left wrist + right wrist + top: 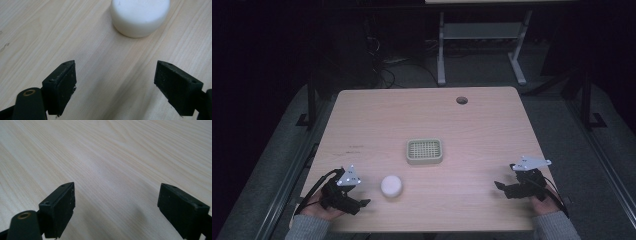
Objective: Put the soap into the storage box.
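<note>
2 black grippers sit low over a pale wooden table (492,130), one at each near corner. A person holds one in each hand, and grey sleeves (307,229) come in from the bottom edge of the high view. The left gripper (354,202) is at the near left, with a grey three-cornered plate (348,176) on top and a black cable (314,186) looping out to the side. Its 2 jaws are spread wide with nothing between them, just bare wood, as the left gripper view (115,82) shows. A small round white block (391,185), like a fat puck, sits flat on the table just to the right of this gripper. In the left gripper view the white block (140,16) is ahead of the jaws and a little to the right, not touching them. The right gripper (507,189) is at the near right, well apart from the block. Its jaws are spread wide too, over bare wood, with nothing in them (116,205). A small pale green tray with a grid of little holes (424,151) lies near the middle of the table, farther from the person than the block. A round hole (462,100) is cut in the table near the far edge. Behind the table, the legs of a white frame (442,50) stand on a dark floor.
</note>
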Motion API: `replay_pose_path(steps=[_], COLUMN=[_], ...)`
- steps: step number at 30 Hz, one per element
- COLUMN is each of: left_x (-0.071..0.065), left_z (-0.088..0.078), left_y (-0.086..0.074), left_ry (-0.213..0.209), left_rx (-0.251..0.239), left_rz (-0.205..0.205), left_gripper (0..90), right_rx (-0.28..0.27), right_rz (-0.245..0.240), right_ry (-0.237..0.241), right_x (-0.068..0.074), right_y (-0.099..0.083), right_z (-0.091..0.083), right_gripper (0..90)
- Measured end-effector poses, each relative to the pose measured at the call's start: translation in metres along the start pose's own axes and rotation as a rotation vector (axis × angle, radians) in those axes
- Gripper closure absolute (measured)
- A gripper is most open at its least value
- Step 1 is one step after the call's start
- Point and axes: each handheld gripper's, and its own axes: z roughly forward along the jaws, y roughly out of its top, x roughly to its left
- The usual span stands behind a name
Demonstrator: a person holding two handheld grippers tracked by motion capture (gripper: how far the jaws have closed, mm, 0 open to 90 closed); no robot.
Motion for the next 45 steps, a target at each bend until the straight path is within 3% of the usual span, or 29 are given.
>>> replay_pose_path(steps=[10, 21, 29, 45], left_x=[-0.002, -0.007, -0.008, -0.012], left_z=[-0.002, 0.004, 0.007, 0.016], left_y=[0.014, 0.040, 0.051, 0.078], left_ry=[-0.013, -0.034, -0.055, -0.089], left_rx=[0.018, 0.098, 0.125, 0.191], left_rz=[0.052, 0.131, 0.147, 0.218], left_gripper=[17.4, 17.4, 17.3, 17.4], right_rx=[-0.006, -0.010, -0.017, -0.018], right_rz=[0.012, 0.013, 0.021, 0.017], right_ry=[-0.006, -0.005, -0.006, -0.002], right_x=[0.001, 0.000, -0.001, -0.001], right_y=[-0.001, -0.001, -0.002, -0.001], right_z=[-0.002, -0.003, -0.003, -0.003], right_gripper=[14.0, 14.0, 14.0, 14.0])
